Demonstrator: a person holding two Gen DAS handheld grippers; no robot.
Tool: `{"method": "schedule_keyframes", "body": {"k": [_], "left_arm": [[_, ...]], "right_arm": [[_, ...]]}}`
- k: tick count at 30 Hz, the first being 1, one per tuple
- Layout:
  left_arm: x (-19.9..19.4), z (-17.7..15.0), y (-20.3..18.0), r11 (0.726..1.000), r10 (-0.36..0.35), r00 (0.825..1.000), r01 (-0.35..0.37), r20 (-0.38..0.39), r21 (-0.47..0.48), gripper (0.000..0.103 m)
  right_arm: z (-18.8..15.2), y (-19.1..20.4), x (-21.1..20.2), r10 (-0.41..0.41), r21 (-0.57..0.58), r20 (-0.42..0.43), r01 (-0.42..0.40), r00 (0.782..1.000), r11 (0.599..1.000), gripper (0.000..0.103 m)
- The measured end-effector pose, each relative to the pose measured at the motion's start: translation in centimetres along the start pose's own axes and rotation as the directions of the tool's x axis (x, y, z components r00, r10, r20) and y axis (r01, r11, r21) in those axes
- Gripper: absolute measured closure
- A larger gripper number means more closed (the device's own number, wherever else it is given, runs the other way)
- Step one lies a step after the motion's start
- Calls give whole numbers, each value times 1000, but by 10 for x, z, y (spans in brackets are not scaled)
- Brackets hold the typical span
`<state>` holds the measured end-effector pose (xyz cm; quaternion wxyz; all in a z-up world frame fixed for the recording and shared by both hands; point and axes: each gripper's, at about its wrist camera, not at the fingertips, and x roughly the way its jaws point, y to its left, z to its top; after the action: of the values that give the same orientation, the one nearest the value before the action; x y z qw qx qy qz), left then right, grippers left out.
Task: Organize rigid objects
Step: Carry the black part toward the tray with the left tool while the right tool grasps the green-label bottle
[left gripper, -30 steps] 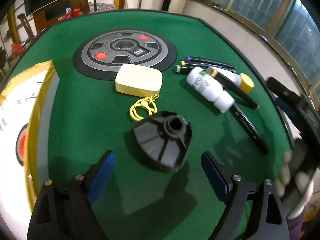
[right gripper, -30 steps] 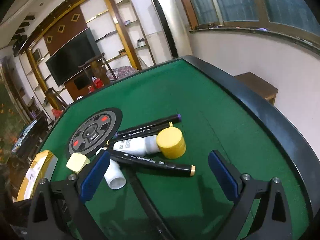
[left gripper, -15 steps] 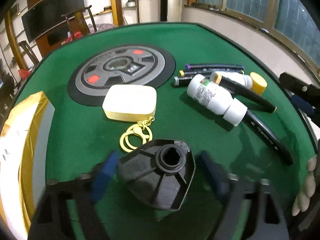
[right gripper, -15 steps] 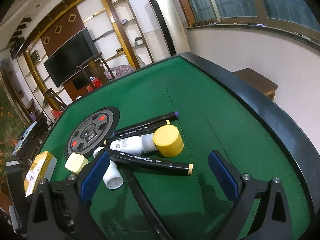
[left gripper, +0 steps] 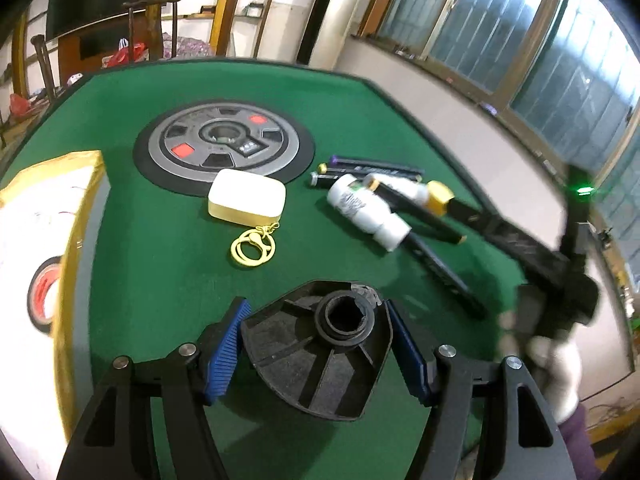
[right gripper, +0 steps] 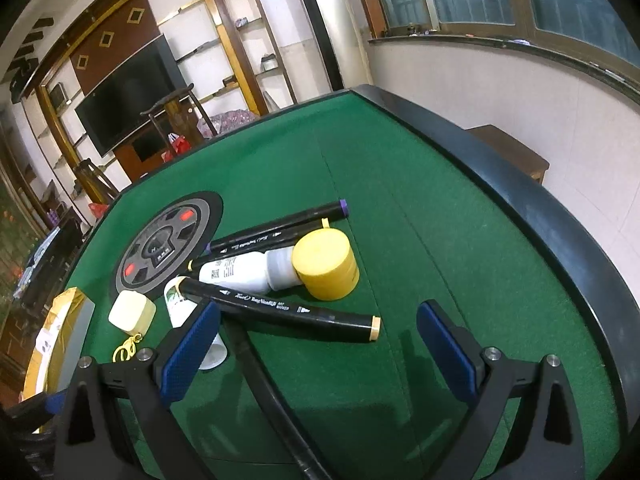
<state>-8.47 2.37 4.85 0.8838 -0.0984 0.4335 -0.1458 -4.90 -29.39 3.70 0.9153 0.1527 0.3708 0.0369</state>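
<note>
Left wrist view, my left hand-held gripper (left gripper: 316, 354) pinching the black ribbed disc (left gripper: 320, 354) above the green counter (left gripper: 160, 280), jaws just closed onto it, right hand-held gripper (right gripper: 318, 350) spread wide over black marker (right gripper: 280, 308), gripping nothing.

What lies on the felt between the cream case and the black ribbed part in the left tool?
In the left wrist view, only the yellow key ring lies between the cream case and the black ribbed part; the rest is bare green felt.
</note>
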Motion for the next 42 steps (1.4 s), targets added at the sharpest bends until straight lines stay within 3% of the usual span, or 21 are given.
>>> {"method": "schedule_keyframes", "body": {"k": [4,7,10,14,19,23,25,26,28,32,35,37,38,42], "left_arm": [[-32,-9,10,997,-64,997,66,40,-43,31],[-52,-13,19,996,-74,995,78,72,-52,31],[-69,-16,31,996,-61,992,67,107,-60,31],[-77,-17,51,992,-58,990,71,130,-105,31],[-87,-20,72,986,-45,988,68,150,-154,31],[-96,-21,90,980,-34,985,66,167,-189,31],[-99,-21,99,977,-29,984,65,176,-204,31],[-101,-22,104,975,-28,983,67,181,-213,31],[-104,-21,113,971,-28,981,72,191,-229,31],[-104,-22,126,964,-28,979,80,201,-254,31],[-104,-24,134,961,-19,979,74,204,-266,31],[-106,-25,141,960,-2,979,60,205,-275,31],[-107,-26,144,959,8,979,50,204,-279,31],[-113,-30,161,953,60,978,4,201,-303,31]], "right_arm": [[0,-6,8,12,36,-37,-11,999,999,4],[1,-9,5,-4,50,-34,6,999,999,4],[1,11,-5,6,-37,-21,-6,1000,999,4],[3,52,1,67,-173,-102,-84,993,981,4],[3,92,20,34,-287,-157,-78,987,955,5],[-9,114,35,75,-323,-262,-160,962,933,5],[-14,123,29,178,-308,-315,-278,932,910,4],[-14,126,20,257,-282,-335,-357,906,891,4],[-9,124,9,312,-250,-318,-397,895,883,4],[4,117,12,152,-277,-245,-219,958,936,4],[4,119,26,93,-282,-257,-167,962,945,8],[1,127,33,47,-312,-254,-128,966,941,28],[0,132,39,38,-319,-266,-125,963,939,43],[-3,144,55,-54,-364,-248,-41,967,930,44]]}}
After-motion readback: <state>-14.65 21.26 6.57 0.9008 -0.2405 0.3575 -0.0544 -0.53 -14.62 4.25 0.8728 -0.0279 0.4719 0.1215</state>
